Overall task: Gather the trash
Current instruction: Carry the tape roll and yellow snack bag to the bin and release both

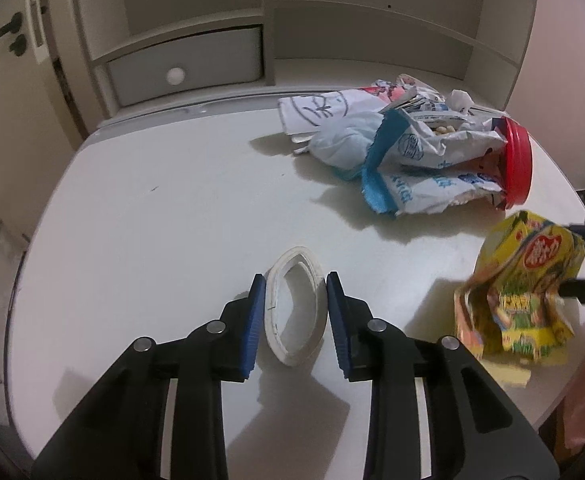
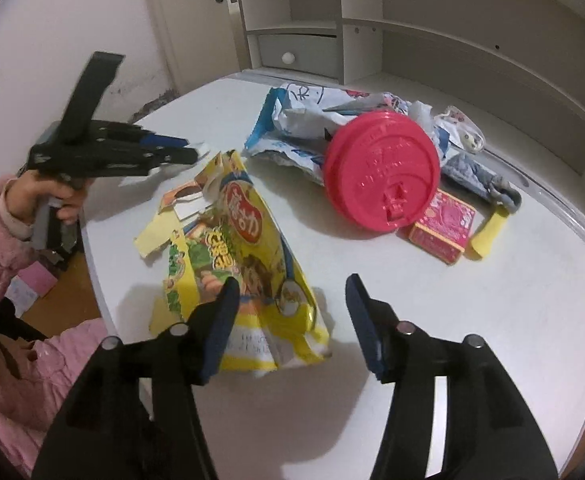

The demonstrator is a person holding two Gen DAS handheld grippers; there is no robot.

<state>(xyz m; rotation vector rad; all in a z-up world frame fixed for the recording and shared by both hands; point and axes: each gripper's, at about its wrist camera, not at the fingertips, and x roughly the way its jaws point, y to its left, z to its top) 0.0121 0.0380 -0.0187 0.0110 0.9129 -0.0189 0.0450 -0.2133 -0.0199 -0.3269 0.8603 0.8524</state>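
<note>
A squashed white tape ring [image 1: 295, 307] stands on edge on the white table [image 1: 152, 220] between the blue pads of my left gripper [image 1: 292, 284], which pinch its sides. A torn yellow snack bag [image 2: 248, 280] lies near the table's front edge; my right gripper [image 2: 292, 286] is open over its right half, its left finger in front of the bag. The bag also shows in the left wrist view [image 1: 520, 288]. A pile of trash lies further back: a red plastic lid [image 2: 382, 170], blue-and-white wrappers [image 1: 412, 160] and a red box [image 2: 440, 226].
A white shelf unit with a grey drawer [image 1: 184, 68] stands at the table's back. A yellow paper strip [image 2: 488, 234] and grey cloth [image 2: 480, 176] lie right of the lid. My left gripper also shows in the right wrist view [image 2: 196, 152], held by a pink-sleeved hand.
</note>
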